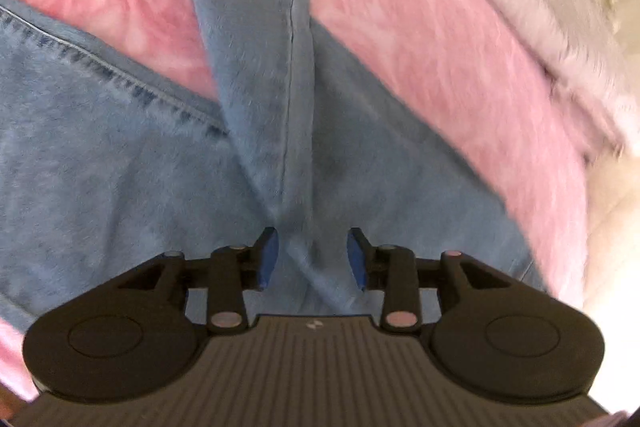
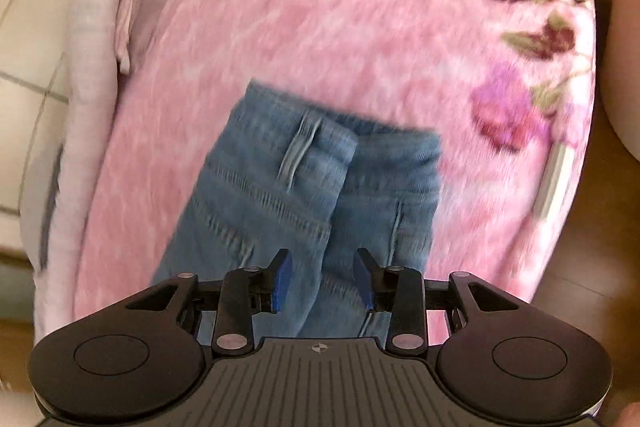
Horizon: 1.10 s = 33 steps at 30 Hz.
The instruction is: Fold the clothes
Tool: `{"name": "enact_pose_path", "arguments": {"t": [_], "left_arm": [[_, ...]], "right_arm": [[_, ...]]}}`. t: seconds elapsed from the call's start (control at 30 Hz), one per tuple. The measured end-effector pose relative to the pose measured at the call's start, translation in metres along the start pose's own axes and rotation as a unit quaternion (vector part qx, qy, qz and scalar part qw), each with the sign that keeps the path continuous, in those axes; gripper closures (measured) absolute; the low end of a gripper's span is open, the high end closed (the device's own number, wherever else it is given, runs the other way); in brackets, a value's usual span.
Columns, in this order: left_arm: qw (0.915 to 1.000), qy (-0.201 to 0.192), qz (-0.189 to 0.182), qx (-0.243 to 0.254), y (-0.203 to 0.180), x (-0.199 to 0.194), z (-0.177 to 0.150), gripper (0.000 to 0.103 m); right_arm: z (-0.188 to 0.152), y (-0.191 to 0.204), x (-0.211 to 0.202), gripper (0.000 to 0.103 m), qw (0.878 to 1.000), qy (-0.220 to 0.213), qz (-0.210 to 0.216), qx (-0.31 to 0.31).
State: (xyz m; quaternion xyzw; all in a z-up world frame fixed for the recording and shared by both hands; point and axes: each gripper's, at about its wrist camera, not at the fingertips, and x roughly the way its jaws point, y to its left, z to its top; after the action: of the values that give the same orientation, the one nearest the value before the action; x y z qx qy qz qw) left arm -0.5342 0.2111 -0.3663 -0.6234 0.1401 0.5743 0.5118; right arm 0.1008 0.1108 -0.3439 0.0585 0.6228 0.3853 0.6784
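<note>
Blurred jeans (image 1: 120,167) cut off below grippers.

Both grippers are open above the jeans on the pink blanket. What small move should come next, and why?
Probably lower the left gripper and close it on the raised denim ridge between its pads. Both it and the right gripper are open and hold nothing, and the jeans look only partly folded.

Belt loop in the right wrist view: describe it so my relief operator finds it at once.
Start from the big pink floral blanket that covers the bed. On it lie the blue jeans, waistband end farthest from the camera. The belt loop is the pale, narrow upright strip across that waistband, just ahead of the right claw; it is lighter than the denim around it.
</note>
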Motion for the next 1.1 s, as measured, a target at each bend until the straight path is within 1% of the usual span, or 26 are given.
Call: {"name": "enact_pose_path", "arguments": {"t": [0.03,0.1,0.13,0.17,0.2,0.3,0.37,0.4,0.43,0.47,0.5,0.6,0.63,0.7,0.77,0.83,0.87,1.0,1.1], "left_arm": [[1.0,-0.004,-0.003,-0.005,-0.001,0.003,0.001,0.068],[0.9999,-0.012,0.007,0.005,-0.004,0.007,0.0,0.069],[0.9997,-0.017,0.012,0.009,-0.006,0.009,0.0,0.073],[0.9995,-0.021,0.017,0.014,-0.008,0.01,0.0,0.085],[0.9993,-0.025,0.022,0.019,-0.009,0.012,0.0,0.092],[0.9978,-0.037,0.029,0.047,-0.015,0.011,-0.002,0.096],[0.9969,-0.042,0.031,0.06,-0.015,0.006,-0.008,0.099],[0.9962,-0.045,0.033,0.068,-0.014,0.004,-0.009,0.1],[0.9956,-0.052,0.03,0.072,-0.014,0.002,-0.01,0.1],[0.9949,-0.06,0.028,0.076,-0.015,-0.001,-0.012,0.101],[0.9931,-0.077,0.025,0.085,-0.018,-0.009,-0.016,0.101],[0.9827,-0.134,0.022,0.126,-0.026,-0.046,-0.04,0.101],[0.9806,-0.143,0.024,0.133,-0.024,-0.058,-0.051,0.101],[0.9793,-0.141,0.035,0.141,-0.011,-0.071,-0.076,0.1],[0.983,-0.12,0.046,0.132,0.005,-0.067,-0.099,0.1],[0.9841,-0.117,0.052,0.123,0.013,-0.063,-0.113,0.1],[0.9843,-0.117,0.054,0.121,0.016,-0.062,-0.12,0.1],[0.9796,-0.133,0.055,0.141,0.013,-0.066,-0.13,0.1],[0.978,-0.134,0.06,0.148,0.014,-0.061,-0.132,0.099]], "right_arm": [[0.004,-0.004,0.001,0.065,1.0,-0.009,0.007,0.013],[0.01,-0.012,0.004,0.065,0.999,-0.022,0.021,0.041],[0.014,-0.016,0.006,0.065,0.998,-0.027,0.029,0.055],[0.017,-0.02,0.008,0.065,0.997,-0.029,0.039,0.066],[0.021,-0.024,0.012,0.065,0.996,-0.029,0.046,0.074],[0.031,-0.025,0.026,0.065,0.995,-0.02,0.054,0.077],[0.033,-0.023,0.03,0.065,0.996,-0.015,0.056,0.062],[0.034,-0.023,0.032,0.067,0.997,-0.013,0.057,0.055],[0.035,-0.021,0.031,0.082,0.998,-0.013,0.055,0.042],[0.033,-0.017,0.024,0.087,0.998,-0.018,0.049,0.018],[0.031,-0.012,0.017,0.089,0.999,-0.023,0.048,-0.004],[0.028,-0.001,-0.014,0.09,0.995,-0.041,0.077,-0.056],[0.026,0.0,-0.023,0.09,0.993,-0.043,0.084,-0.066],[0.027,-0.008,-0.028,0.09,0.994,-0.036,0.078,-0.07],[0.026,-0.023,-0.024,0.09,0.996,-0.023,0.055,-0.062],[0.024,-0.032,-0.02,0.09,0.997,-0.011,0.036,-0.061],[0.023,-0.033,-0.021,0.09,0.997,-0.012,0.033,-0.067],[0.019,-0.031,-0.034,0.09,0.995,-0.03,0.049,-0.083],[0.017,-0.034,-0.031,0.09,0.995,-0.026,0.041,-0.089]]}}
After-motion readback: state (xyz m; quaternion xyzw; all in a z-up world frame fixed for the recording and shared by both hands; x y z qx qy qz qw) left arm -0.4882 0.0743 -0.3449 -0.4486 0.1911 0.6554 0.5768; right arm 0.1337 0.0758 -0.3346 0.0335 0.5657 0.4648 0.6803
